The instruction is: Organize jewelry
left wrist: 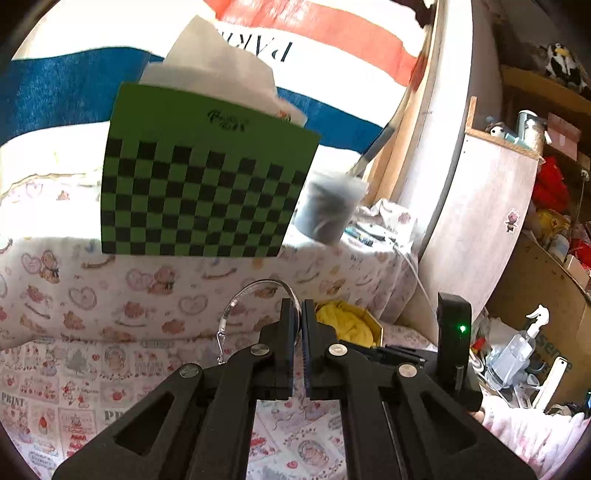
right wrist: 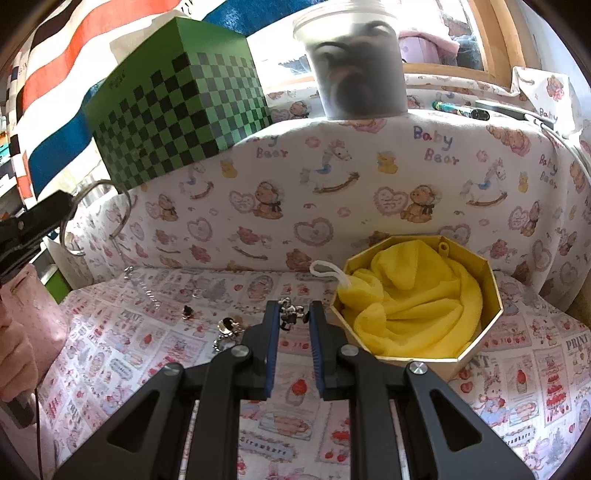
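A home bedroom or child's room, teddy-bear print cloth (right wrist: 369,192) over the surface, plush toys (left wrist: 561,62) on far right shelves, cluttered boxes (left wrist: 561,134), spray bottle (left wrist: 521,347)

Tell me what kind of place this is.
Most likely a lived-in bedroom or child's room at home. A Baby Bear print cloth covers the surfaces, plush toys sit on cluttered shelves, and a striped flag-like fabric hangs behind.
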A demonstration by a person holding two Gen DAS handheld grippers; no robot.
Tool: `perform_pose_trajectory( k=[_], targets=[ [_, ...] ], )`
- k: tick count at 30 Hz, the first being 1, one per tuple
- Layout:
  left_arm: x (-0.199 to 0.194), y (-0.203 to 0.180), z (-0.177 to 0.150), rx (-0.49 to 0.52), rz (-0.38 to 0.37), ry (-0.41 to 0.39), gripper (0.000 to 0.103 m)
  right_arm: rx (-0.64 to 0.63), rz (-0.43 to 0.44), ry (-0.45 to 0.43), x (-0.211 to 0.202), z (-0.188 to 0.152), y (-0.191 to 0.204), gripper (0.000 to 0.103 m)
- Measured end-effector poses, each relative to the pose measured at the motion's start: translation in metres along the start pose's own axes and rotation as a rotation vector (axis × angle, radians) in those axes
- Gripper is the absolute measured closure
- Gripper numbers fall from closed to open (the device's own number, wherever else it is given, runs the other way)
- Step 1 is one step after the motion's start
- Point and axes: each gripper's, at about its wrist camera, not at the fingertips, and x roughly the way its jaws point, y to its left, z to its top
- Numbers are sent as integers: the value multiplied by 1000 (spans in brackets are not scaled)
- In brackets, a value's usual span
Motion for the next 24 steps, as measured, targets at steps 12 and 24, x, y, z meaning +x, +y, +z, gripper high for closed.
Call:
perform_pose_trajectory(
  k=[12, 24],
  targets=[
    [26, -16, -15, 162, 306, -15, 100, -9, 0, -5, -2, 1, 1, 88],
    [13, -40, -11, 184, 249, -78, 100, 52, 4, -95, -32, 25, -19, 88]
  ],
)
